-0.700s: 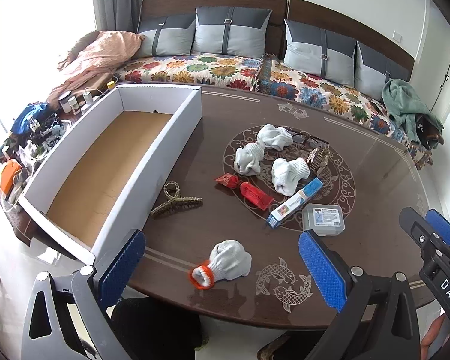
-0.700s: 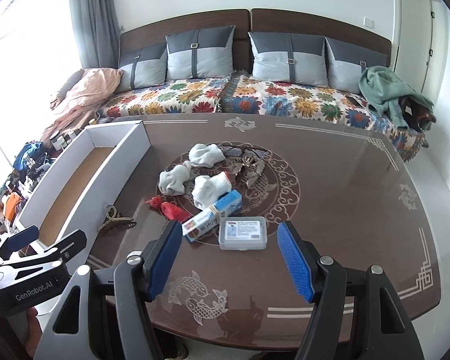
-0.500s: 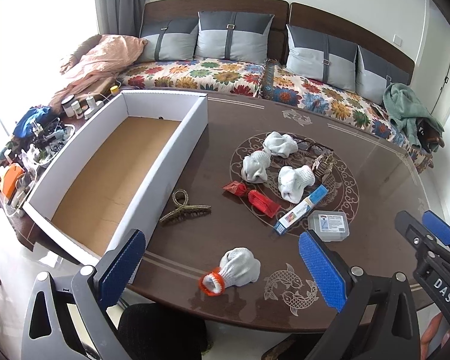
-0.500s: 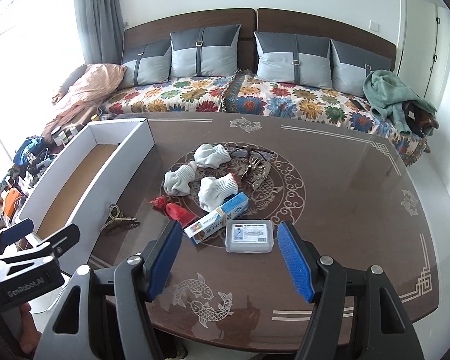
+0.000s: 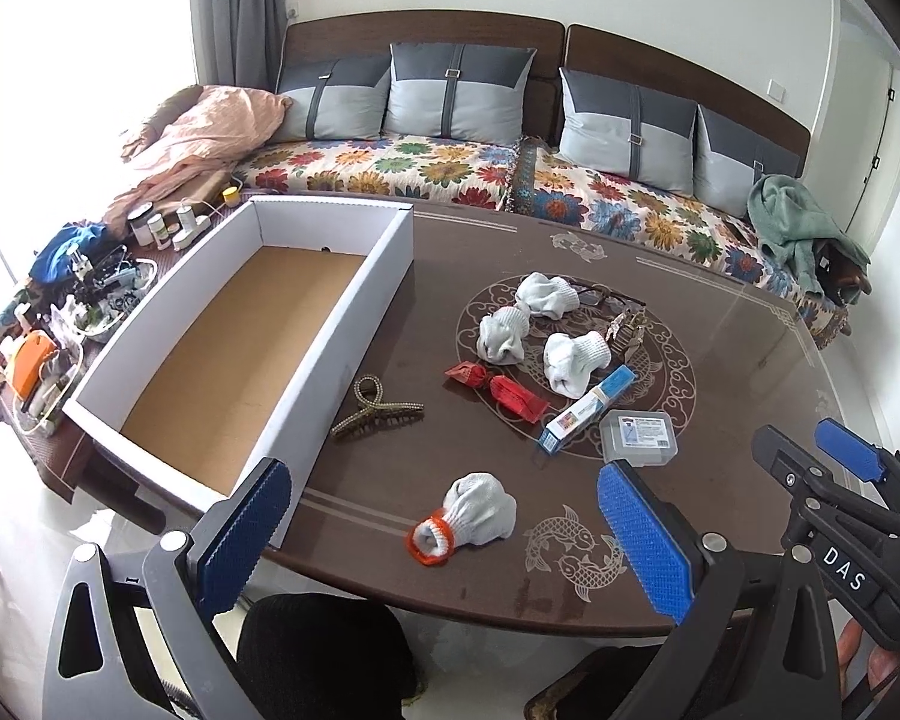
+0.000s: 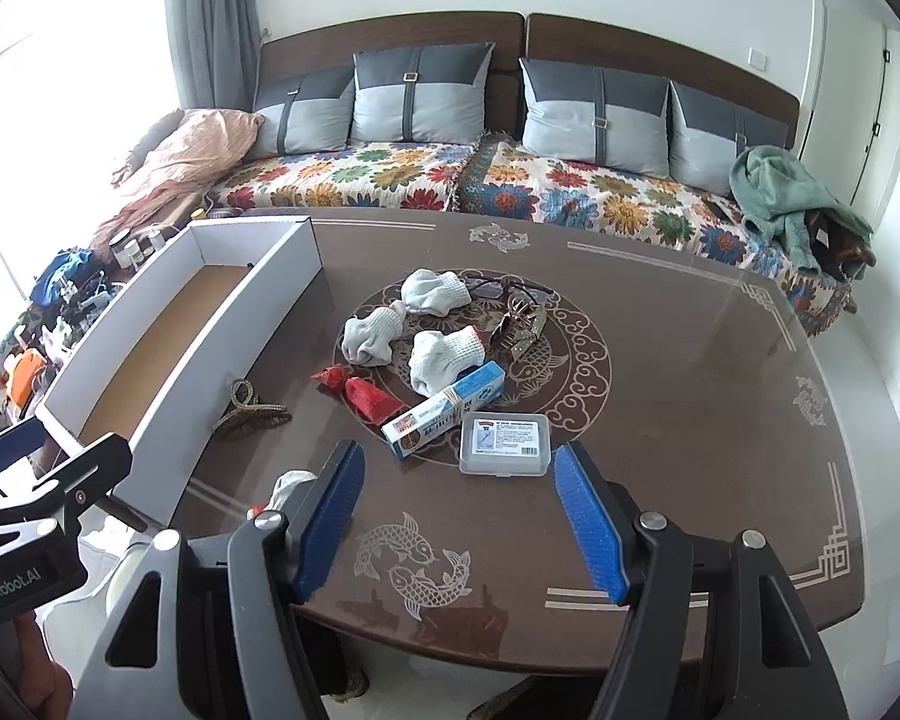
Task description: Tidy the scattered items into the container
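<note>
The box [image 5: 234,354] lies open at the table's [image 5: 426,576] left edge, its brown floor bare where visible. Beside its near wall rests a hair clip [image 5: 373,409]; farther right, socks [image 5: 573,360], red wrappers [image 5: 498,387], a carton [image 5: 588,409] and a clear case [image 5: 637,437] cluster. One sock [image 5: 474,517] sits near the box's front corner. Both grippers, left [image 5: 450,534] and right [image 6: 459,525], hover wide open, holding nothing, seemingly poised for picking.

Right gripper [image 6: 459,525] spread wide above near table [image 6: 690,420] edge; clear case [image 6: 505,443] just beyond; white box [image 6: 210,324] far left.
</note>
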{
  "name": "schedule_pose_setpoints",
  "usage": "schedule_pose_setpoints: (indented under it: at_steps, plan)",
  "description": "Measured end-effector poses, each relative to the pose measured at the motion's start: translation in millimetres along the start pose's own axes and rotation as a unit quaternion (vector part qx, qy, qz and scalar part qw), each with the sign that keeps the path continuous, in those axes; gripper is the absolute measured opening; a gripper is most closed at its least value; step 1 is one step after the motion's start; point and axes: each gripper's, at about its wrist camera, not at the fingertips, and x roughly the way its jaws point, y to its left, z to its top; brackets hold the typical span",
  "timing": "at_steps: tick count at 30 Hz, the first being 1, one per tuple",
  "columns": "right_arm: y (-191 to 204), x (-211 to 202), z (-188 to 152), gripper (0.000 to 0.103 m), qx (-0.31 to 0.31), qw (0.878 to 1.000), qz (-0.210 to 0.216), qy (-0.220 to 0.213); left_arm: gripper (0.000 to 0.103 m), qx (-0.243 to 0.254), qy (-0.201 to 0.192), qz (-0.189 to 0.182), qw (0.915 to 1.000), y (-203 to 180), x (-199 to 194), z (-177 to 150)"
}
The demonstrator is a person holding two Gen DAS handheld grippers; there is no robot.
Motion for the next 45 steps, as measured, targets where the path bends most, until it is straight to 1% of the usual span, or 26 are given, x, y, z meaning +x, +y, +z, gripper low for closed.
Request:
schedule_pose_setpoints:
  at_steps: [9,13,16,23,29,34,45]
  plan:
    - [1,-19,-5,0.067,0.007,1.000,0.009,-0.022,0.103,0.018,-0.027,0.026,0.9991,-7,-29,-3]
    - [-1,-23,-9,0.067,0.002,1.000,0.012,-0.024,0.103,0.022,-0.033,0.030,0.9988,-15,-34,-5]
    - [-6,-25,-13,0.067,0.001,1.000,0.012,-0.021,0.103,0.023,-0.032,0.025,0.9989,-23,-35,-6]
    - [-18,-25,-19,0.067,0.008,1.000,0.015,-0.017,0.103,0.038,-0.028,0.027,0.9985,-38,-32,-7]
    - [-26,-25,-20,0.067,0.012,1.000,0.012,-0.021,0.103,0.036,-0.022,0.029,0.9987,-39,-24,-3]
    - [-23,-23,-15,0.067,0.005,1.000,0.000,-0.021,0.103,0.028,-0.014,0.029,0.9991,-35,-15,-1]
    - [-21,-15,-11,0.067,-0.001,1.000,-0.007,-0.024,0.103,0.030,0.002,0.032,0.9990,-36,0,-4]
